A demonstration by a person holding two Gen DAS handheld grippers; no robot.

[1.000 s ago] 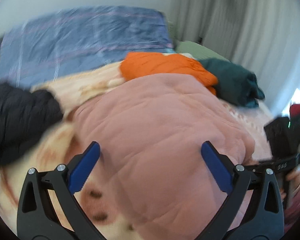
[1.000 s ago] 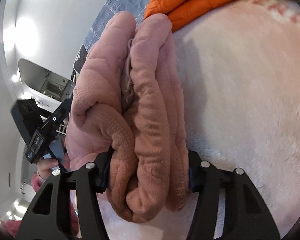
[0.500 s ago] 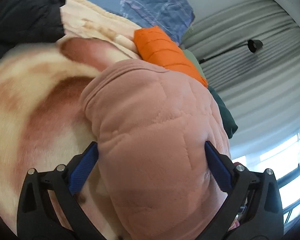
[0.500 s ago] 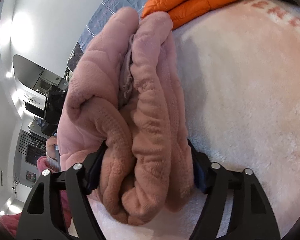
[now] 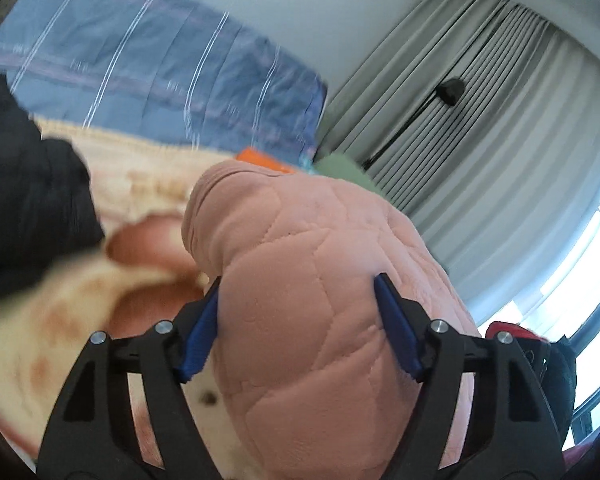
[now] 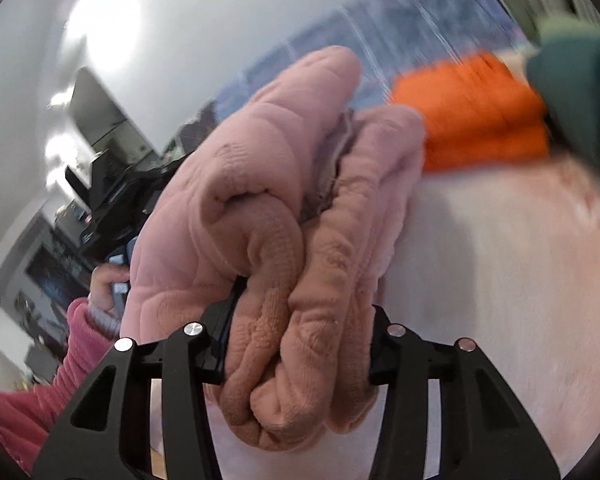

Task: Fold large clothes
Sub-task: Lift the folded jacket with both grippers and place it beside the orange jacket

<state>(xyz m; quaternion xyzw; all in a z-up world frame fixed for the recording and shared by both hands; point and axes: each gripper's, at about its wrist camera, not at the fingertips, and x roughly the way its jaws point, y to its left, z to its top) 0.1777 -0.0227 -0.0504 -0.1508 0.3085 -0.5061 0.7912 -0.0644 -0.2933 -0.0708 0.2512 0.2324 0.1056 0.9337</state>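
Note:
A folded pink quilted garment (image 5: 300, 300) fills the middle of the left wrist view and shows as a thick folded bundle in the right wrist view (image 6: 284, 208). My left gripper (image 5: 300, 312) is shut on one end of the pink garment, its blue pads pressing both sides. My right gripper (image 6: 304, 320) is shut on the other end, the folded layers bulging between the fingers. The bundle is held above the cream and pink blanket (image 6: 500, 280) on the bed.
A folded orange jacket (image 6: 476, 116) and a dark green garment (image 6: 576, 92) lie at the bed's far side. A black garment (image 5: 28, 208) lies at the left. A blue checked pillow (image 5: 160, 80) is behind, grey curtains (image 5: 480, 120) at right.
My left gripper has closed in on the pink garment's end. Both grippers have lifted and tilted the bundle up off the blanket; the views now show more wall and curtain.

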